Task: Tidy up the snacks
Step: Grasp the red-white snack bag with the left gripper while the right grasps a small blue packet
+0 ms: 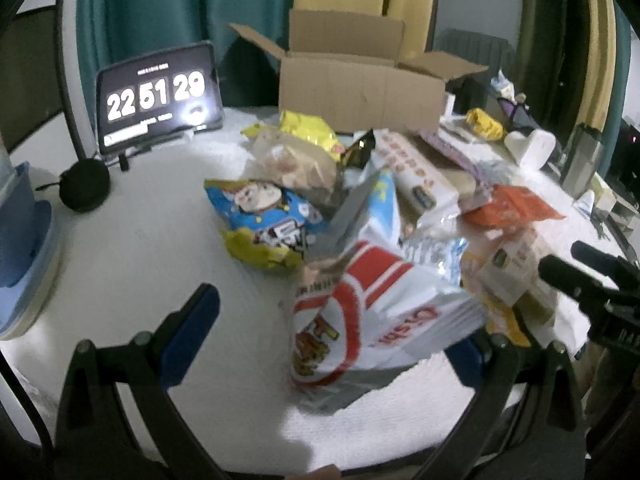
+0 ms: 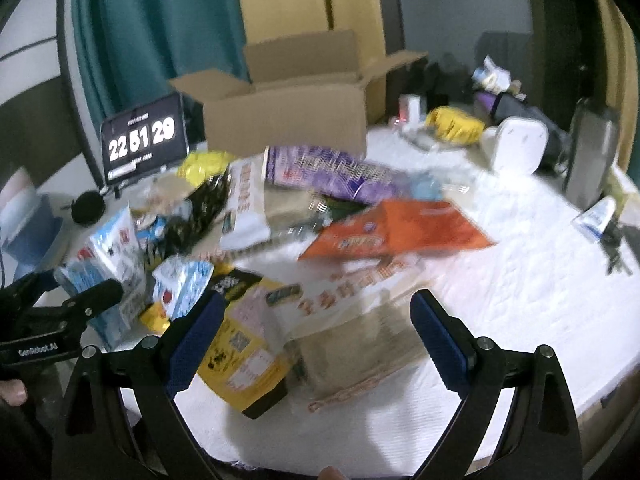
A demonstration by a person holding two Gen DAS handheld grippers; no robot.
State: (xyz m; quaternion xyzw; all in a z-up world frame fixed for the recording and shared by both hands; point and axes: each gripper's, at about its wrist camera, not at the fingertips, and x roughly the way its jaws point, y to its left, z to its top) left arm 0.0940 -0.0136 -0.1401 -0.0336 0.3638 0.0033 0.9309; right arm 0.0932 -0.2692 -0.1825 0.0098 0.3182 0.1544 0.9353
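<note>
While both grippers gape, the left gripper [image 1: 332, 328] straddles a red-and-white crinkly snack bag [image 1: 360, 312], the right gripper [image 2: 316, 336] a yellow-and-cream foil packet [image 2: 256, 344].

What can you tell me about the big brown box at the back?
The cardboard box is plain brown and looks like corrugated card. It stands upright on the white-covered table behind the pile of snack packets, with all its top flaps folded open. What is inside cannot be seen. A yellow packet lies right at its front; the clock screen stands to one side. Neither tongs touch it.
</note>
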